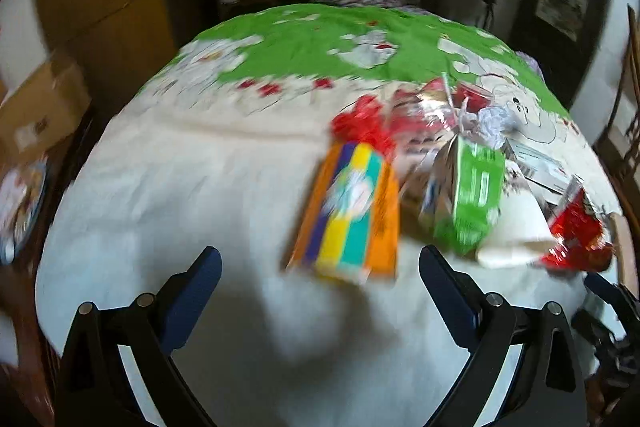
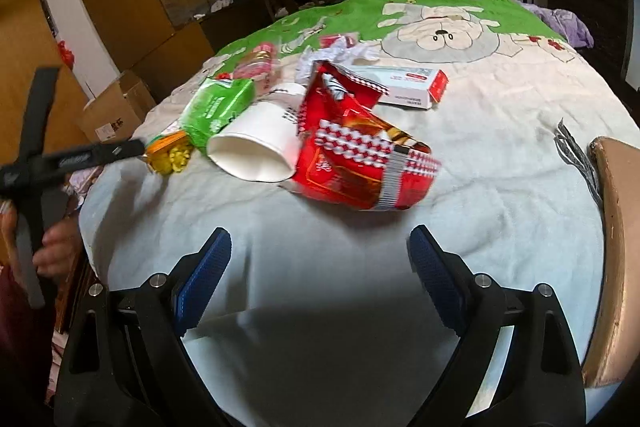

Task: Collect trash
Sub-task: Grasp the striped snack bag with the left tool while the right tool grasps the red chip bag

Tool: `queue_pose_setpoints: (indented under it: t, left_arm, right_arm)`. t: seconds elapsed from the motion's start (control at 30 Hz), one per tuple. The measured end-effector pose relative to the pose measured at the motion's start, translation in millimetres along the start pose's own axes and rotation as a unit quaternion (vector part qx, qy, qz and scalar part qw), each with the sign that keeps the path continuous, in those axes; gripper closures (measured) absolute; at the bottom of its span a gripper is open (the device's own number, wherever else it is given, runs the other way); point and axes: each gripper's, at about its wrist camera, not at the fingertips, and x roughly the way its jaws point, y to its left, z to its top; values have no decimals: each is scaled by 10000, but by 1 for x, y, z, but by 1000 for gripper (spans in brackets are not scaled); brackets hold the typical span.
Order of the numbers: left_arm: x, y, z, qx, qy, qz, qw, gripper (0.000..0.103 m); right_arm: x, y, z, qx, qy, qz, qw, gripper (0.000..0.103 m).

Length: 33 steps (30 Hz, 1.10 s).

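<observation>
The crumpled red foil snack bag (image 2: 356, 155) is lying on the bed (image 2: 500, 155), dead ahead of the right gripper (image 2: 320, 259); both jaws are gaping empty, left gripper (image 1: 320, 275) likely farther.

The left wrist view is smeared all over, so the print on the striped orange packet (image 1: 347, 211) and the green packet (image 1: 474, 195) cannot be read, and the red wrapper (image 1: 576, 227) beside the paper cup (image 1: 516, 227) is only a shiny smudge. In the right wrist view the cup (image 2: 260, 143) hides part of the green packet (image 2: 218, 109), and the red wrapper (image 2: 352, 155) covers the cup's far side. There, the wooden chair (image 2: 616, 247) is cut off by the right edge, and the hand (image 2: 56, 243) at the left edge is half hidden behind its black tool.
</observation>
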Motion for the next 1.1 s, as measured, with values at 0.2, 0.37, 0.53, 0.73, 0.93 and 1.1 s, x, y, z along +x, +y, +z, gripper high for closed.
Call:
queue_pose_setpoints:
  t: [0.2,0.37,0.53,0.73,0.93,1.1]
  left_arm:
    - [54,-8,25,133,381,-53,9992,6]
    - [56,15,13,-175,452,-359,9982,48]
    - [26,46,-12,-420,395,-351,9977,51]
    - [0,54,-28,-451,285,-379,9979,9]
    - [21,42,-14,-302,382,-387,9981,8]
    - [38,38,-8,-366,649,-568,9956,9]
  right_arm:
    - [2,-2,-2,-36,13,-39,10000,15]
    - [5,-1,-4,-109,14,-105,9999,15]
    - [5,1,-6,-156,-1,-141,9998,14]
    - [6,1,-5,-102,7,-96,9999,12]
    - [5,0,-3,-39,31,-71,10000,12]
    - [6,0,-3,-56,35,-53,10000,11]
